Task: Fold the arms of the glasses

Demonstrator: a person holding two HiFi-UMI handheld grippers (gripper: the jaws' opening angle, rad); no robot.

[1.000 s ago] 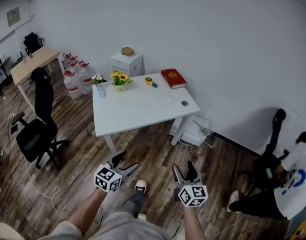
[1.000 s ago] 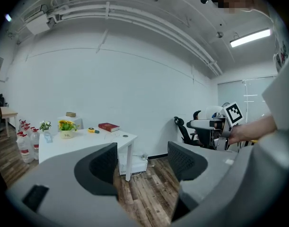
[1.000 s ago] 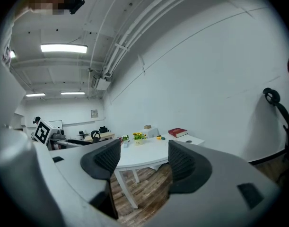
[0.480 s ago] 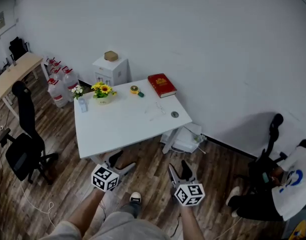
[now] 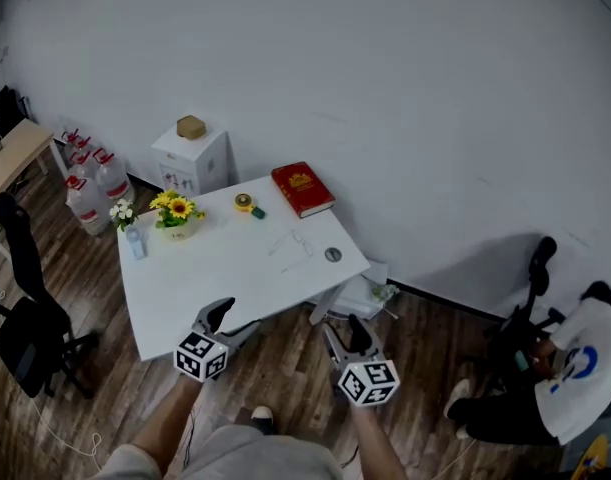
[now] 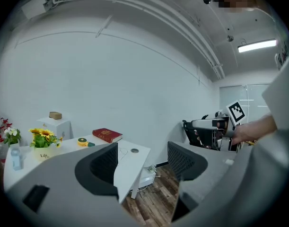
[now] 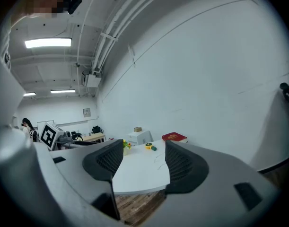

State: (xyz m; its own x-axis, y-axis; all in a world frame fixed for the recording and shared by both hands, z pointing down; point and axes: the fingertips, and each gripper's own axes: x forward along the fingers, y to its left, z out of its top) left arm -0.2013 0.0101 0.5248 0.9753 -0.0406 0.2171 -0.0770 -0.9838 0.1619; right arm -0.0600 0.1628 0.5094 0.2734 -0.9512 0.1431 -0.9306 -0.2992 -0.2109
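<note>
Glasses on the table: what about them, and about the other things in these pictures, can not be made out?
- Glasses: only thin, faint lines in the head view and both gripper views, too small to tell whether the arms are open or folded.
- Round thing beside them: too small in every view to say what it is.
- Book: the cover print is too small to read.
- Person: partly cut off by the head view's right edge.
</note>
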